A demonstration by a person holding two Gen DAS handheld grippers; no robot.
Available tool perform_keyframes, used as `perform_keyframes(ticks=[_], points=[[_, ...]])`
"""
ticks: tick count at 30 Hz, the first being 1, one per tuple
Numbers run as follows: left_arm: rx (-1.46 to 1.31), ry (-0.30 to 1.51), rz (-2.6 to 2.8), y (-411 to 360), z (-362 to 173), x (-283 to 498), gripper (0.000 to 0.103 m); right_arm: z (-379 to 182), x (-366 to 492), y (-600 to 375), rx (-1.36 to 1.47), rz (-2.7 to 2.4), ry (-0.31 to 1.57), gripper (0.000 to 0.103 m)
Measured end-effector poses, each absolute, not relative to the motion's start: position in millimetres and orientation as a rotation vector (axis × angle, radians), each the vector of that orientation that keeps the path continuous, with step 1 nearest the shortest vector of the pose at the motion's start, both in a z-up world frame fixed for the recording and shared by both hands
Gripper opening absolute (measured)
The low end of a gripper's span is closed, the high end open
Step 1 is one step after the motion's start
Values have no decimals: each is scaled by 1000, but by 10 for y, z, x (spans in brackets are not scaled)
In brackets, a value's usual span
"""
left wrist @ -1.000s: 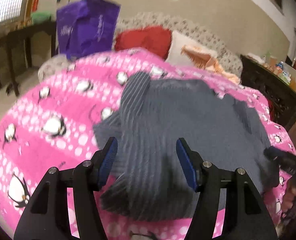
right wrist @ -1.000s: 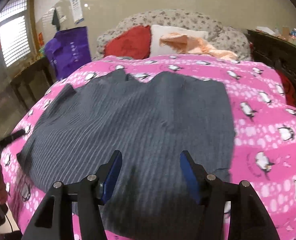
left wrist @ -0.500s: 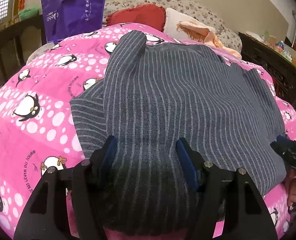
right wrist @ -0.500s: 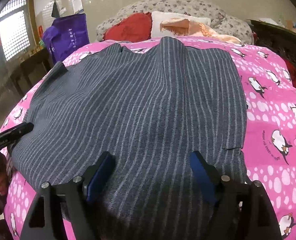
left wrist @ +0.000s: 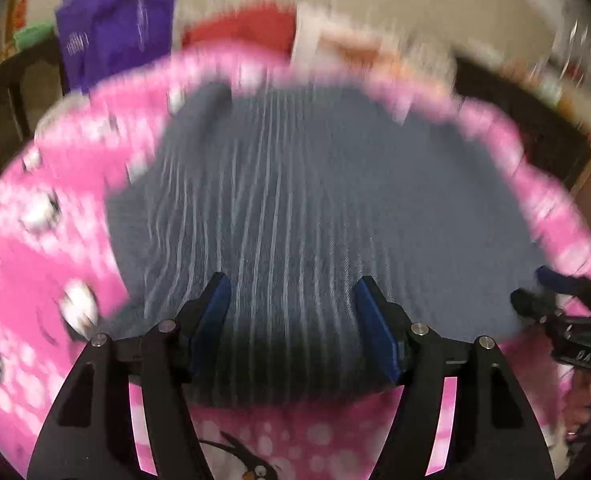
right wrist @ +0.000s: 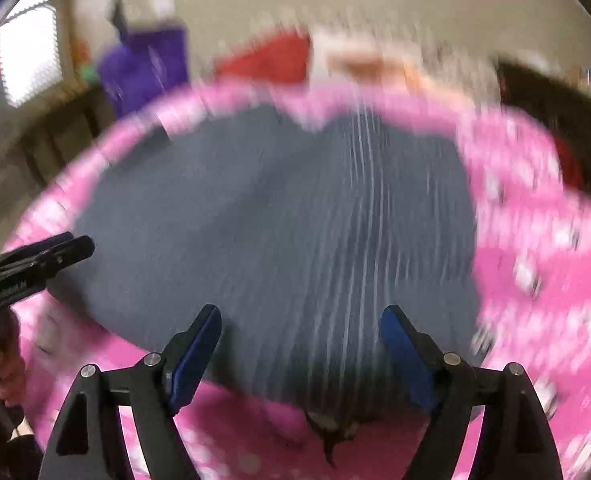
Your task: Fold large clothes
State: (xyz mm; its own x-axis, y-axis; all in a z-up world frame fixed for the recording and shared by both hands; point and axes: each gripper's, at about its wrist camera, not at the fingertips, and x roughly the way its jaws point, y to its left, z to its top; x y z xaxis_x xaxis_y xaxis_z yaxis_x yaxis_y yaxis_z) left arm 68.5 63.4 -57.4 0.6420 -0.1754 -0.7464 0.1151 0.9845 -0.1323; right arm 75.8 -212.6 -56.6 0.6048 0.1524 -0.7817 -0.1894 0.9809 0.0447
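**Soft striped garment lies flat on the bed, both tools poised over its near hem**

The grey striped garment (left wrist: 319,208) is spread flat across the pink penguin bedspread (left wrist: 47,240), its near edge lying close to the foot of the bed. It looks like a limp, light woven cloth: it will drape and sag when lifted, slide easily over the bedspread, and crease wherever it is pinched. Nothing about it is fragile. The best hold is judged to be the near hem, one tool toward each corner, so the cloth lifts as an even sheet and folds away from the person.

The left tool (left wrist: 293,320) points steeply down at the hem toward the garment's left side, its jaws standing wide with cloth lying beneath the gap but not pinched. The right tool (right wrist: 299,348) is tilted down likewise over the hem nearer the right side, jaws wide apart and gripping nothing; a frayed tuft at the hem shows just below them. Each tool appears at the edge of the other's view. Both views are blurred
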Motion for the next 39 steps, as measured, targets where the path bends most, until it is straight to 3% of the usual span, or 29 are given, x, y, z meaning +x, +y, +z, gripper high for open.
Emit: perform_keyframes(ticks=[2, 6, 12, 21, 23, 25, 32, 35, 39], points=[[-28, 820, -166, 579, -452, 617, 65, -669, 800, -2232, 42, 193, 955, 80], [-76, 722, -189, 703, -18, 724, 65, -126, 855, -2348, 72, 186, 858, 80], [-104, 708, -108, 939, 291, 1700, 65, 412, 1543, -2317, 21, 148, 740, 80], [-116, 849, 94, 1069, -410, 2626, 65, -308, 2475, -2378, 33, 41, 870, 81], [-125, 895, 96, 1066, -611, 2678, 68, -552, 2529, -2406, -10, 18, 884, 96], [-167, 877, 93, 1137, -598, 2665, 73, -632, 2525, -2465, 22, 40, 858, 99], [-166, 888, 104, 1141, -615, 2675, 74, -657, 2514, -2436, 12, 48, 844, 103], [-118, 921, 106, 1090, -514, 2703, 74, -548, 2461, -2456, 4, 20, 854, 96], [-154, 853, 48, 1123, -96, 2248, 74, -123, 1914, -2493, 1, 37, 809, 96]])
